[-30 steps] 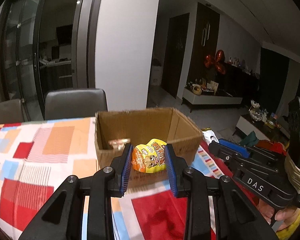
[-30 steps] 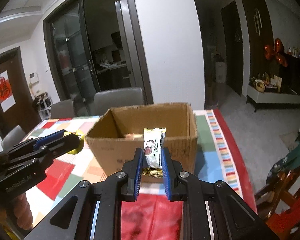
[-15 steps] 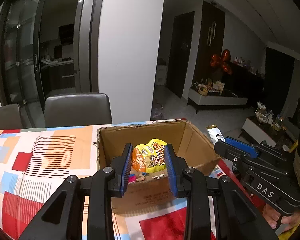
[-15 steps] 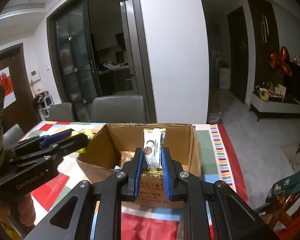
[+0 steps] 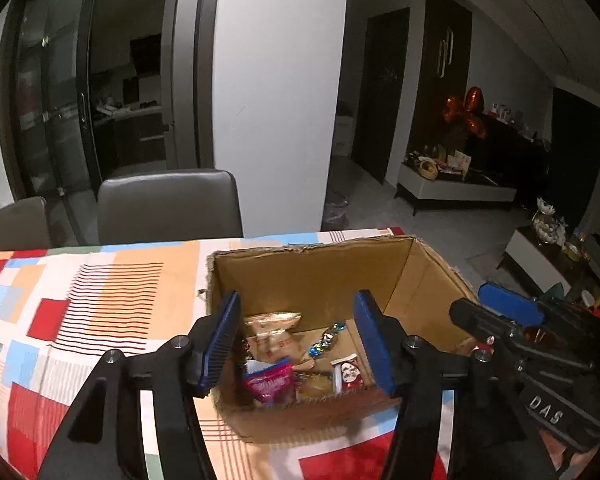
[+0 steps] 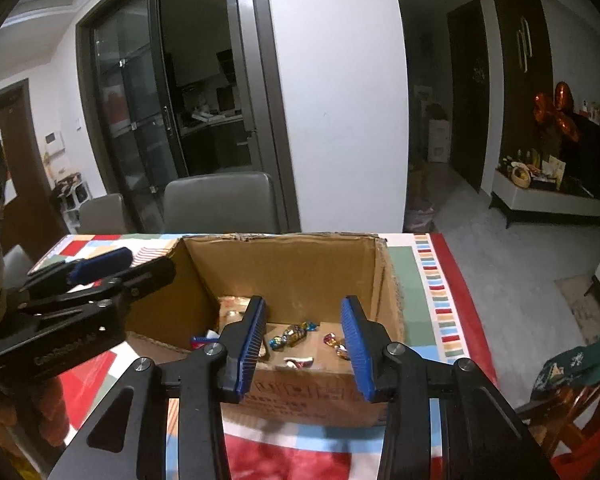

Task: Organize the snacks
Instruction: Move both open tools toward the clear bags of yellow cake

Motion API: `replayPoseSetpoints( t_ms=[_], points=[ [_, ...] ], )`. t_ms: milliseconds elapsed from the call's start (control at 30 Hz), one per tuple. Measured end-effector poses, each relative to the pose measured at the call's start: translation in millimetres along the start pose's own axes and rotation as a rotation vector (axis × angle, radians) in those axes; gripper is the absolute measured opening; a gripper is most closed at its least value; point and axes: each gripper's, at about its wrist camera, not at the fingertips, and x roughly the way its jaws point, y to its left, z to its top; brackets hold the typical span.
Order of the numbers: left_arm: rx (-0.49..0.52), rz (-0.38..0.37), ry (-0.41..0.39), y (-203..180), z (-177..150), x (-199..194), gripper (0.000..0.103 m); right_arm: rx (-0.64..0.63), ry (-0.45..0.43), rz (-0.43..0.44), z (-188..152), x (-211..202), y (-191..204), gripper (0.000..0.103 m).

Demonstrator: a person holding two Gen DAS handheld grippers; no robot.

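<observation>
A table covered by a patchwork tablecloth [image 5: 100, 312] of red, orange, blue and white blocks filled the lower part of both views, with two grey chairs [image 5: 168, 204] pushed up to its far edge. On the cloth stood an open cardboard box [image 5: 324, 276], its flaps gone or folded and its near wall facing the cameras. The left gripper [image 5: 296, 344] hung over the box's near rim, pointing down into it, its blue-padded jaws opening with nothing between them, so it gripped nothing. The right gripper [image 6: 303, 336] hung over the same rim further to the right, likewise tilted down, its jaws also opening and empty; in the left wrist view it showed as a black body at the right of the box. The snacks lay loose on the box floor: a pale packet with red print [image 5: 274, 334] toward the back left, a pink packet [image 5: 269, 382] near the front wall, a small red-and-white packet [image 5: 348, 372] just beside it, and a blue-and-gold wrapped candy [image 5: 327, 338] in the middle. From the right wrist, another shiny wrapped candy [image 6: 334, 340] lay by the right wall, partly hidden behind the finger pad.
</observation>
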Motion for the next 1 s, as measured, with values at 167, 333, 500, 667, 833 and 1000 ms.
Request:
replayPoseSetpoints(
  t_ms=[167,333,500,667,833,1000],
  points=[
    [0.025,0.0,-0.041,-8.3,-14.0,-30.3,0.058,-0.008,-0.029,0.018,-9.7,-24.4,-1.1,0.04],
    [0.039,-0.028,-0.074,-19.0,-28.5,-67.1,0.058,-0.015,-0.054,0.048,-25.6,-56.5,0.3,0.04],
    [0.039,-0.041,-0.075,-31.2,-49.6,-99.0,0.059,-0.042,-0.069,0.076,-47.3,-87.4,4.0,0.047],
    [0.062,-0.034,-0.055,-46.1,-75.1,-121.4,0.059,-0.078,-0.055,0.103,-69.4,-110.7,4.9,0.047],
    [0.069,-0.022,-0.03,-59.5,-102.3,-139.1,0.059,-0.111,-0.027,0.129,-91.5,-127.7,1.4,0.047],
    [0.049,-0.011,0.006,-70.2,-133.2,-151.4,0.059,-0.149,0.006,0.158,-118.4,-139.1,-0.2,0.047]
  ],
)
